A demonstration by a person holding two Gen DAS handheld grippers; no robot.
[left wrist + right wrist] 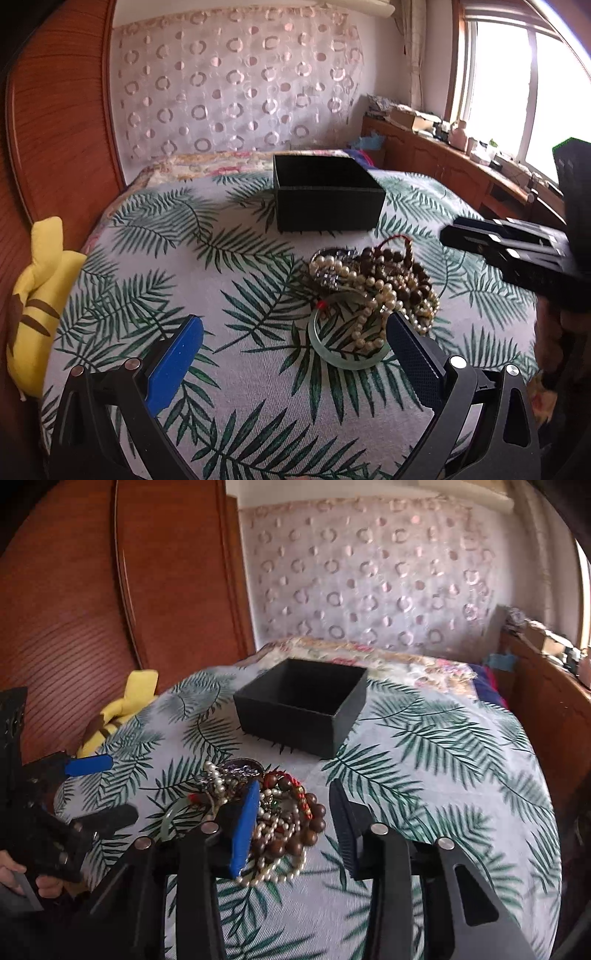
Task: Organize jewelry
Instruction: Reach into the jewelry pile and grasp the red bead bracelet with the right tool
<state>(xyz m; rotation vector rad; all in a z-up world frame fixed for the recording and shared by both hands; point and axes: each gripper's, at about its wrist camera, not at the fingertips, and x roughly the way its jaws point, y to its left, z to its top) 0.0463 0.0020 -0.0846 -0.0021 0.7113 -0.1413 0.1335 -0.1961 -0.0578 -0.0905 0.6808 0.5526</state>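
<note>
A tangled jewelry pile (373,288) of pearl strands, brown wooden beads and a red cord lies on the leaf-print cloth (184,258). A pale green bangle (332,358) sits at its near edge. An open black box (325,195) stands behind it, and I see nothing inside it. My left gripper (293,319) is open wide just in front of the bangle. In the right wrist view my right gripper (294,786) straddles the bead side of the pile (291,823). Its blue pad (245,827) touches the pearls, while the other finger stands just clear, so it is open.
A yellow plush toy (37,295) lies at the bed's left edge against the wooden headboard (55,147). A wooden cabinet (443,166) with clutter runs under the window on the right. A hand (14,878) holds the left gripper (123,788).
</note>
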